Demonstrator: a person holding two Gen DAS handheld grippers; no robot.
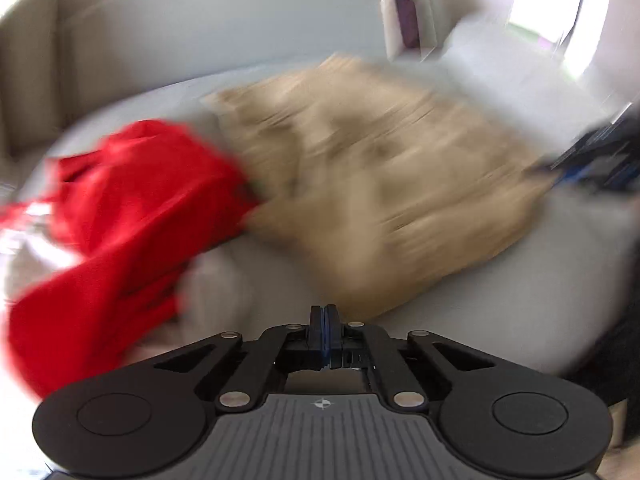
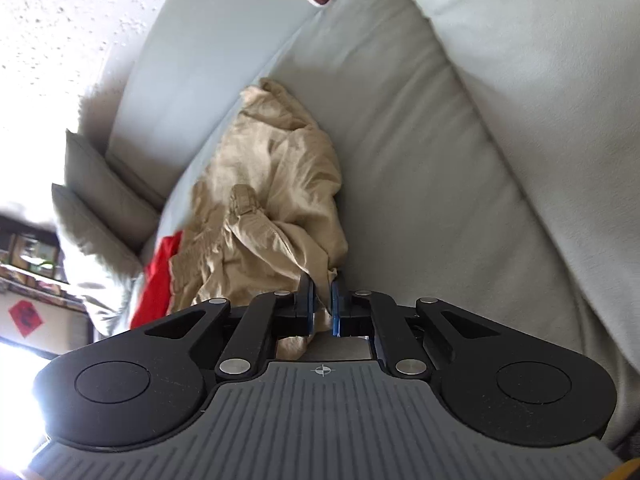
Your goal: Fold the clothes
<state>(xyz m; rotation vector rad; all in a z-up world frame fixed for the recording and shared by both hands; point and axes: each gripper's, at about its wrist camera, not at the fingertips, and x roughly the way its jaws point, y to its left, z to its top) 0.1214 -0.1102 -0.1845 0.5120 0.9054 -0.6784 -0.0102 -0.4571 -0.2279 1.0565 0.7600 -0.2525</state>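
Left of the sofa (image 1: 240,32) seat: a red garment (image 1: 120,220) lies bunched, its near end trailing toward the seat edge. It is not being handled; it reads as the next item in the queue, pushed aside to leave room.

Centre of the seat: a tan garment (image 1: 380,168), crumpled rather than spread, overlapping the red one along one edge. In the left wrist view it is heavily blurred, so creases and hems cannot be read there. In the right wrist view the tan garment (image 2: 272,200) is sharper: a rumpled heap with a gathered waistband or cuff showing, so probably trousers or shorts.

Left gripper (image 1: 324,314): jaws pressed together, nothing between them. It sits near the tan garment's near edge, not on it. Judgement: a pinch that caught no cloth, or a reset before taking a second corner.

Right gripper (image 2: 322,286): jaws nearly together, clamped on a thin fold of the tan garment, with cloth passing between the pads and trailing behind them. Judgement: it holds one edge so the heap can be pulled out flat, which must come first.

Folding itself is not yet started.
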